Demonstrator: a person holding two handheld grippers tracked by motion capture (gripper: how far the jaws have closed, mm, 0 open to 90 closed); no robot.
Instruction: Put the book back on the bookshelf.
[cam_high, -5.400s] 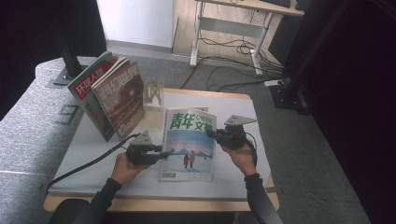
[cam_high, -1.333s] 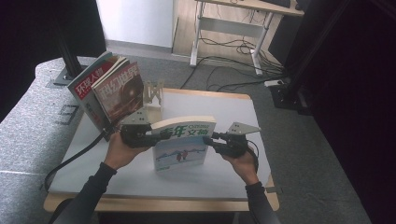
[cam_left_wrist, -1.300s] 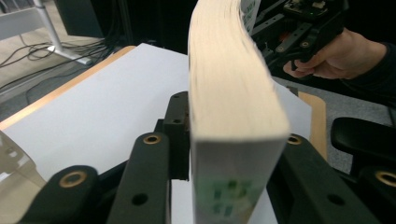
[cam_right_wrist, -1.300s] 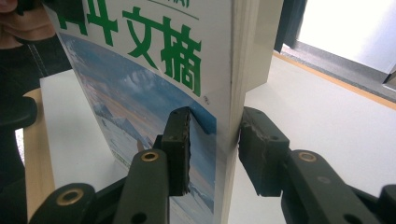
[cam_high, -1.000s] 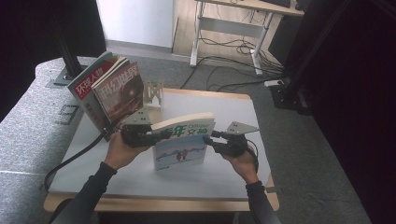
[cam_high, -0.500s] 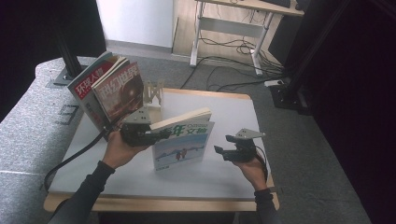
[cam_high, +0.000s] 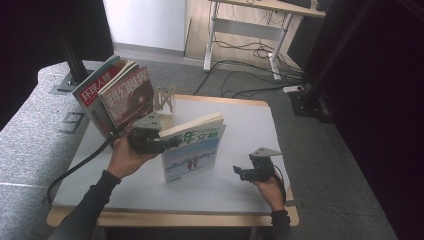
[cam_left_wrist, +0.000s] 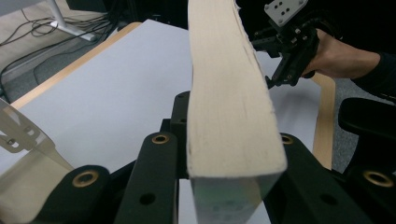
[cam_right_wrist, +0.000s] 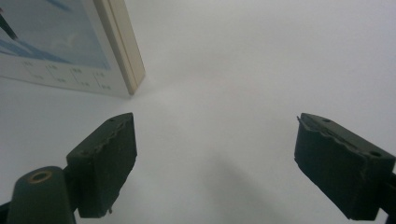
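A blue-and-white magazine (cam_high: 192, 146) stands upright on its bottom edge in the middle of the white table (cam_high: 245, 117). My left gripper (cam_high: 167, 143) is shut on its top left edge; in the left gripper view its cream page block (cam_left_wrist: 224, 93) runs between the black jaws. My right gripper (cam_high: 238, 172) stands open to the right of the magazine, apart from it, low over the table. In the right gripper view its jaws are spread wide over bare white surface, with the magazine's lower corner (cam_right_wrist: 121, 60) at the upper left.
Two magazines (cam_high: 117, 95) lean upright in a clear rack (cam_high: 164, 100) at the table's back left. The wooden table edge (cam_high: 180, 219) runs along the front. Grey carpet, cables and a desk frame (cam_high: 240, 30) lie beyond.
The magazine was lifted from flat to upright by both grippers. In the last half second my right gripper let go, opened and drew back to the right and toward the front.
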